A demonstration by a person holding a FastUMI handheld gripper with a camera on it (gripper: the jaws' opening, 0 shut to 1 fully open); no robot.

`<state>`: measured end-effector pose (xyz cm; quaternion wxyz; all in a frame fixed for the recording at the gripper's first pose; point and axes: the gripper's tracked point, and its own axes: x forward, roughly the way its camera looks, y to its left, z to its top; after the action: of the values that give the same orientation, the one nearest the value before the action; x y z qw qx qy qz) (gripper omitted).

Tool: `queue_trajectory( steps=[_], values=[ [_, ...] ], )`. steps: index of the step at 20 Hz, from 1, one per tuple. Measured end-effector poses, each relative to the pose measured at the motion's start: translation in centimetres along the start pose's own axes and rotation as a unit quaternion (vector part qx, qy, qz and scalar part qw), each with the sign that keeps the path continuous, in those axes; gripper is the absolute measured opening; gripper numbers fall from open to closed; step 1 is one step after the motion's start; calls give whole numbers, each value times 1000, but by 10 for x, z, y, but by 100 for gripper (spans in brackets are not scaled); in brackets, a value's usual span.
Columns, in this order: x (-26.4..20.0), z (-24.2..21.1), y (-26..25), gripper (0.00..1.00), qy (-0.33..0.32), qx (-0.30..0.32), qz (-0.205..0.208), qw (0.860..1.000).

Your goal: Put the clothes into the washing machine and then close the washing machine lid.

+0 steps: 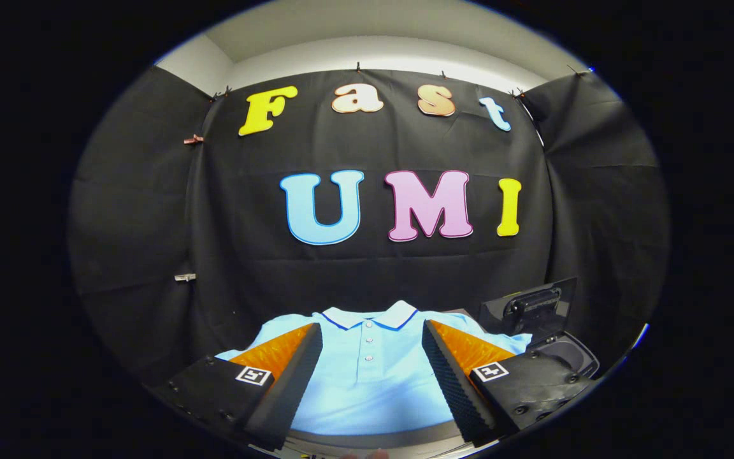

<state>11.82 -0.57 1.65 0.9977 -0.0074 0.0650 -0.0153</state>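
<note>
My hand-held gripper (370,376) hangs with its fingers spread wide and holding nothing; both ribbed pads (450,376) stand clear of any cloth. Between the fingers and just ahead of them lies the light blue polo shirt (370,382), spread flat on the bench (367,441), front side up, its buttoned placket showing in the gap.

As I judge it, the task has barely begun. The shirt is not yet picked up, nothing is in the washing machine (564,357), and its lid (529,306) stands raised, tilted back towards the booth wall. The machine sits beyond my right finger, just beside the shirt's sleeve on that side; I cannot see far enough into the tub to tell what is inside. What is left is everything: grasp the shirt, carry it to the opening, drop it in, then swing the lid down.

The shirt's long axis runs straight away from me, roughly in line with my fingers. Its white collar (373,317) points away, towards the wall, and the hem lies nearest me.
</note>
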Motion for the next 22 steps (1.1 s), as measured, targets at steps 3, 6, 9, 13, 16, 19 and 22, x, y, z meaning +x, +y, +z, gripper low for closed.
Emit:
queue_trajectory(
  steps=[3, 6, 9, 13, 16, 19, 22],
  values=[
    [29, -18, -2, 99, 70, -16, -12, 997],
    [56, -43, 1, 99, 139, -19, -11, 990],
    [76, -58, 0, 99, 188, -8, -17, 982],
    [88, -80, -14, 99, 258, -37, -39, 965],
    [90, -92, -6, 100, 292, -34, -26, 955],
    [86, -100, -4, 100, 322, -26, -22, 946],
    [88, -104, -5, 99, 343, -5, -31, 939]
  ],
)
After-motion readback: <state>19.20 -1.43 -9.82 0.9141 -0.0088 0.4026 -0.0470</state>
